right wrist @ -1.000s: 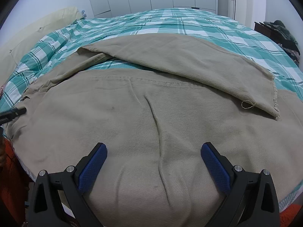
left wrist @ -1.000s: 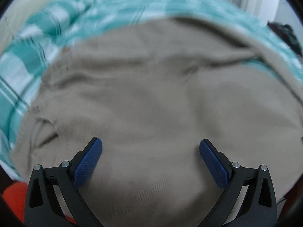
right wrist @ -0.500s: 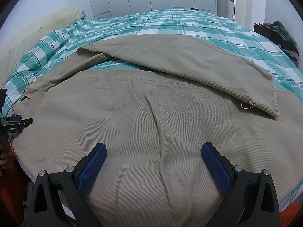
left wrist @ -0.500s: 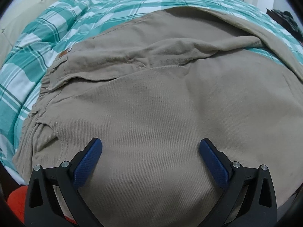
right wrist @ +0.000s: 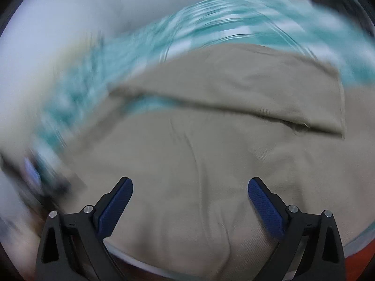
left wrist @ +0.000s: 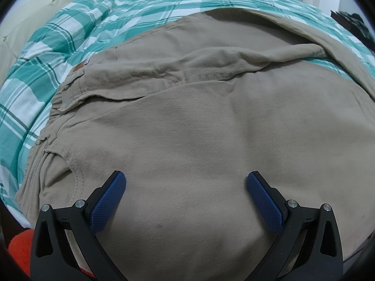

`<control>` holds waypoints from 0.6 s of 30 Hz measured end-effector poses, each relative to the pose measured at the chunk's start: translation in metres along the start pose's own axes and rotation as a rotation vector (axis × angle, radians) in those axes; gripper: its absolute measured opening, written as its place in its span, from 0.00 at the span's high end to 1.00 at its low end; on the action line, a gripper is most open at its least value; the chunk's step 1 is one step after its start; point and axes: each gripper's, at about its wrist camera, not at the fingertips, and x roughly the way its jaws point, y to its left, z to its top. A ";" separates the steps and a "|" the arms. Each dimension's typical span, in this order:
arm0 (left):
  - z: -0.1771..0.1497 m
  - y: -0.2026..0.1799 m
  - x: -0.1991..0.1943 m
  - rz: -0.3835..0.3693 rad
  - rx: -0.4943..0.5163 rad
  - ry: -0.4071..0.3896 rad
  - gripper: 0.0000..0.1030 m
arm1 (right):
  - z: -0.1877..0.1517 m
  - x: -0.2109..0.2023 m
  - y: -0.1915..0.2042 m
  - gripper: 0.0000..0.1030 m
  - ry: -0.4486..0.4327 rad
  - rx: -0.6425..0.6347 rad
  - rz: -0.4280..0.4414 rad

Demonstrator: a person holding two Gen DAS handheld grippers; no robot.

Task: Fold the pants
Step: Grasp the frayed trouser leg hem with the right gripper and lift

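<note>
Tan pants lie spread on a bed. In the left wrist view the waistband with a small brown patch sits at the left, one leg folded across the top. My left gripper is open and empty above the seat of the pants. In the right wrist view, which is motion-blurred, the pants fill the middle, with a leg end lying across at the right. My right gripper is open and empty above the fabric.
A teal and white plaid bedcover lies under the pants. A cream pillow is at the far left. Dark clothes sit at the far right. Something orange shows below the bed's near edge.
The left gripper pulled back and steadied, showing the waistband. The right gripper, still before, is now swinging fast, blurring its view and tilting the scene.
</note>
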 end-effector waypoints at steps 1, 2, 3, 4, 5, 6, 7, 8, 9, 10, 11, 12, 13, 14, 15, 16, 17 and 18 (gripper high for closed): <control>0.000 0.000 0.000 0.003 -0.003 -0.001 0.00 | 0.008 -0.004 -0.016 0.06 -0.008 0.118 0.048; 0.000 -0.001 0.000 0.006 -0.005 -0.004 0.00 | 0.016 -0.005 -0.034 0.08 -0.012 0.251 0.087; 0.000 -0.001 0.000 0.008 -0.006 -0.005 0.00 | 0.022 -0.005 -0.050 0.13 -0.019 0.357 0.111; -0.001 -0.001 0.000 0.008 -0.006 -0.006 0.00 | 0.027 -0.003 -0.063 0.15 -0.031 0.442 0.133; -0.001 -0.001 0.000 0.006 -0.005 -0.006 0.00 | 0.032 0.001 -0.075 0.16 -0.035 0.514 0.139; -0.001 0.000 0.000 0.005 -0.005 -0.005 0.00 | 0.036 0.005 -0.083 0.19 -0.033 0.562 0.128; -0.001 0.000 0.000 0.004 -0.004 -0.004 0.00 | 0.039 0.010 -0.092 0.24 -0.032 0.609 0.105; 0.000 0.000 0.000 0.004 -0.005 -0.003 0.00 | 0.043 0.014 -0.097 0.27 -0.038 0.639 0.080; 0.000 0.000 0.000 0.005 -0.005 -0.003 0.00 | 0.046 0.015 -0.103 0.34 -0.067 0.677 0.043; 0.000 0.000 0.000 0.005 -0.005 -0.004 0.00 | 0.049 0.014 -0.107 0.36 -0.115 0.709 0.011; 0.000 0.001 0.000 0.006 -0.005 -0.007 0.00 | 0.051 0.015 -0.110 0.36 -0.151 0.722 -0.006; 0.000 0.001 0.000 0.006 -0.006 -0.008 0.00 | 0.055 0.017 -0.113 0.40 -0.182 0.724 -0.023; 0.000 0.001 0.000 0.006 -0.006 -0.010 0.00 | 0.059 0.020 -0.114 0.51 -0.196 0.713 -0.055; 0.000 0.001 -0.001 0.003 -0.005 -0.009 0.00 | 0.062 0.022 -0.113 0.63 -0.191 0.690 -0.093; 0.001 0.002 -0.002 -0.003 -0.004 0.003 0.00 | 0.065 0.021 -0.110 0.89 -0.189 0.649 -0.156; 0.003 0.004 -0.005 -0.019 -0.006 0.022 0.01 | 0.069 0.019 -0.106 0.93 -0.195 0.598 -0.183; 0.005 0.008 -0.013 -0.087 -0.034 0.028 0.01 | 0.072 0.016 -0.101 0.94 -0.202 0.570 -0.173; 0.007 0.013 -0.021 -0.171 -0.069 0.017 0.01 | 0.076 0.005 -0.093 0.94 -0.227 0.520 -0.150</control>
